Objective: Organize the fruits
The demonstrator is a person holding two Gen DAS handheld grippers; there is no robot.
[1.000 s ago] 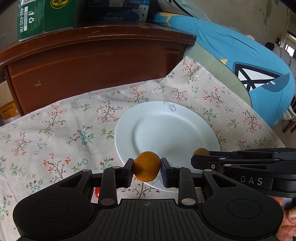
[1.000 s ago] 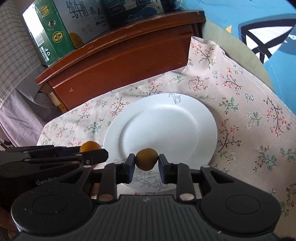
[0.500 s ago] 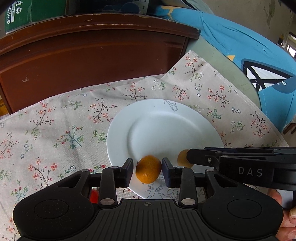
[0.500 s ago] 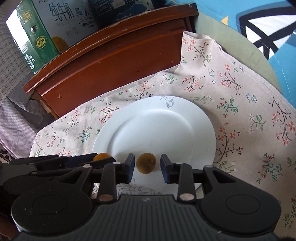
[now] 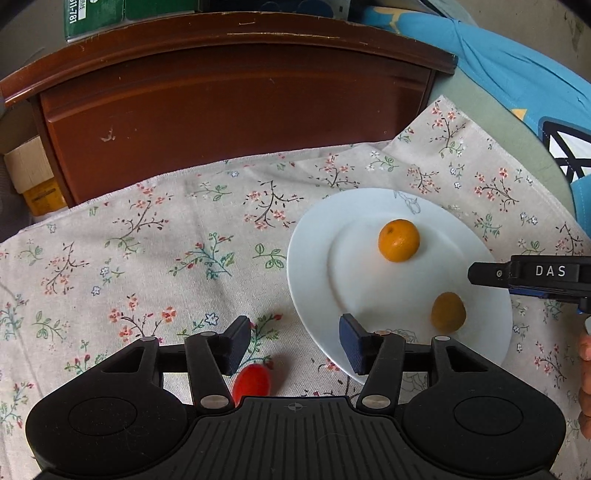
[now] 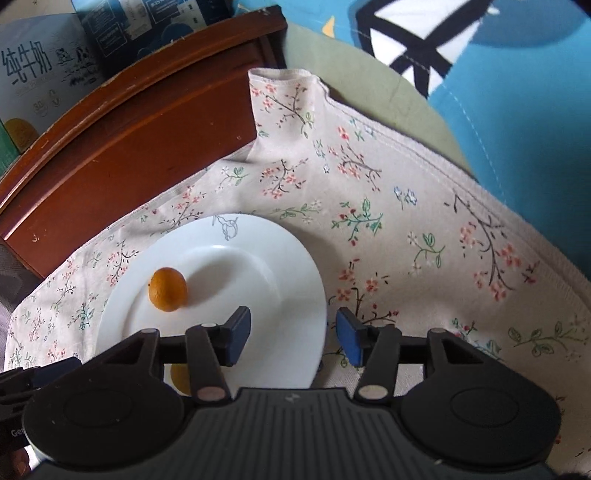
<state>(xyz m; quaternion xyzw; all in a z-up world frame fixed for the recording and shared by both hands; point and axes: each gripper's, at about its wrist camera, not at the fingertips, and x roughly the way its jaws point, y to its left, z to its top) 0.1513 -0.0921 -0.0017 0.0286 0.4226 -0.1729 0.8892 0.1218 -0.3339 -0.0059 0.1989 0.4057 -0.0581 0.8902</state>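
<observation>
Both hand-held grippers, left (image 5: 293,341) and right (image 6: 293,334), have just been opening and stand apart, empty. Ahead lie two light, firm, roll-prone oranges (image 5: 399,240) on the plate (image 5: 314,266); pinch across the middle.

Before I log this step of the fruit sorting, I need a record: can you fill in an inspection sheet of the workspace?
Surface: beige floral tablecloth, lying flat, rucked at the far corner.
Job's things: round white plate holds a bright orange citrus fruit and a duller, darker orange fruit, apart; small red fruit on the cloth, off the plate.
Clutter: nothing seen.
Grippers: left gripper and right gripper open, empty, jaws just opened.
Cables: nothing seen.
Surroundings: dark wooden cabinet, green carton, blue patterned fabric.
</observation>
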